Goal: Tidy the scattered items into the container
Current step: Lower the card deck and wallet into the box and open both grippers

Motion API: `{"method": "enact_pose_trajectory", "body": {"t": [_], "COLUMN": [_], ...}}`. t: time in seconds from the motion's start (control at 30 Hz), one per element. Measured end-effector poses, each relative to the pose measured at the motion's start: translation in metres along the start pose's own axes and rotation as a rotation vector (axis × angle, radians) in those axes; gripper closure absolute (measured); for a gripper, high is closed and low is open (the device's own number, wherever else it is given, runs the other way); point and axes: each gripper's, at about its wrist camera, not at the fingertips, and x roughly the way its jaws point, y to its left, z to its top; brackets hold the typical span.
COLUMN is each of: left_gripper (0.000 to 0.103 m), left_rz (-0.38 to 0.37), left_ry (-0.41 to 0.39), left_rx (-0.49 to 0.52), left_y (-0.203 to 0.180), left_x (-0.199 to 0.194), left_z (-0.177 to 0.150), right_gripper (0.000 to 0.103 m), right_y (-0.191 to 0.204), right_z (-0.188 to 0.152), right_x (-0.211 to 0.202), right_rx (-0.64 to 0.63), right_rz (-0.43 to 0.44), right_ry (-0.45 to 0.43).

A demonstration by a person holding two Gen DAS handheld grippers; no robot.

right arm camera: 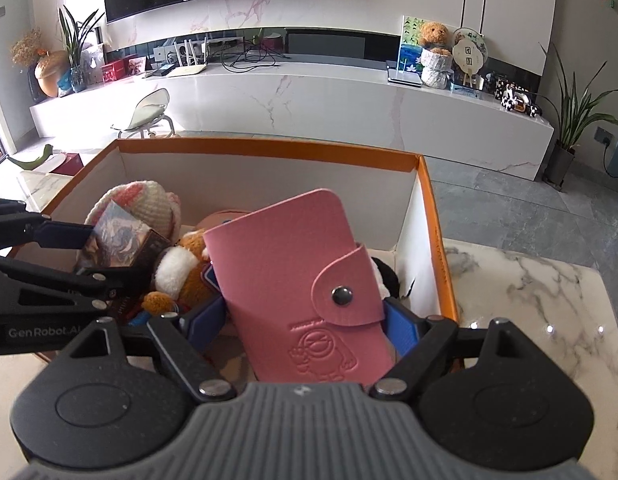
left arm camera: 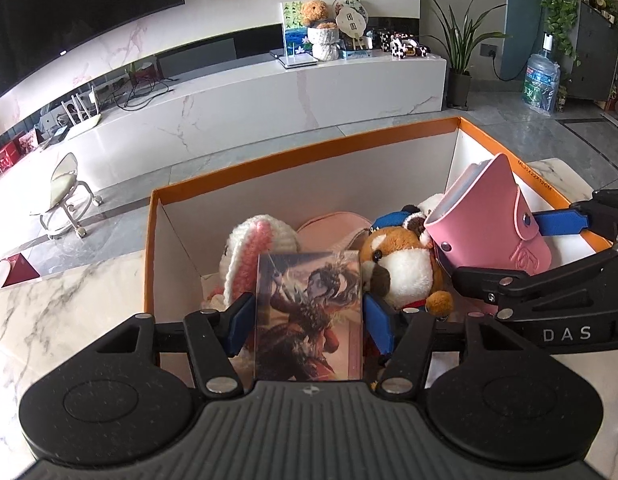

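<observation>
Lowering two last items into the orange-rimmed white cardboard box (right arm camera: 269, 150).
Left claw (left arm camera: 305, 316) pinching glossy illustrated card box (left arm camera: 309, 316); right claw (right arm camera: 305, 324) pinching pink snap-button leather wallet (right arm camera: 293, 272), both above plush toys inside. Next: spread and release.

both wrist cams sit close above the orange box (left arm camera: 301, 148), angled down fwd toward the tv wall; shared: box interior, plush toy (right arm camera: 181, 264).
</observation>
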Motion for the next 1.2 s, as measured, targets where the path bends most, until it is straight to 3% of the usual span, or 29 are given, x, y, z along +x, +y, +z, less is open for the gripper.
{"method": "enact_pose_trajectory", "body": {"t": [0.47, 0.77, 1.2], "left_gripper": [0.033, 0.033, 0.033], "left_rz": [0.001, 0.016, 0.063], "left_ry": [-0.045, -0.086, -0.197], "left_rx": [-0.027, -0.058, -0.088], "left_y": [0.0, -0.003, -0.003], "left_x": [-0.017, -0.034, -0.092], "left_z": [-0.005, -0.008, -0.019], "right_gripper": [0.016, 0.014, 0.014], "right_y": [-0.001, 0.01, 0.033], "right_z": [-0.003, 0.0, -0.001], "right_x": [-0.013, -0.032, -0.091], "right_rx": [0.052, -0.007, -0.073], "right_rz": [0.075, 0.077, 0.029], "right_ry": [0.036, -0.017, -0.176]}}
